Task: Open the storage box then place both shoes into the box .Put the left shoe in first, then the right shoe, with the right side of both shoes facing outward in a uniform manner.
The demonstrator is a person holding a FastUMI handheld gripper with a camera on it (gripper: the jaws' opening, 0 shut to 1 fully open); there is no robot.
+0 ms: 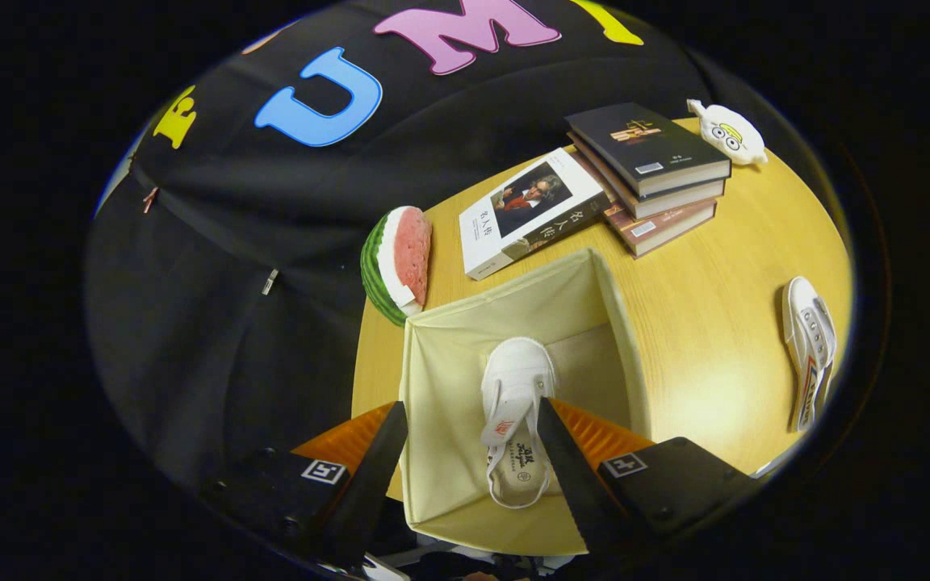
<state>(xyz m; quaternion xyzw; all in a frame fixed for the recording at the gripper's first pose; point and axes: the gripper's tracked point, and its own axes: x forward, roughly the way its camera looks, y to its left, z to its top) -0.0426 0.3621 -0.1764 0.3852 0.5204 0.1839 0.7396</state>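
Gripper [465, 460]: jaws spread wide, empty, above open storage box [433, 355]. First shoe [516, 403] lies inside; second shoe [809, 347] waits on table [699, 298], likely next.

Watermelon slice [397, 262], stacked books [649, 173], one leaning book [531, 211], a cartoon toy [728, 132] on the table [707, 323]

"名人传" on the white book's [531, 211] cover and spine; print inside the boxed shoe [516, 387] illegible.
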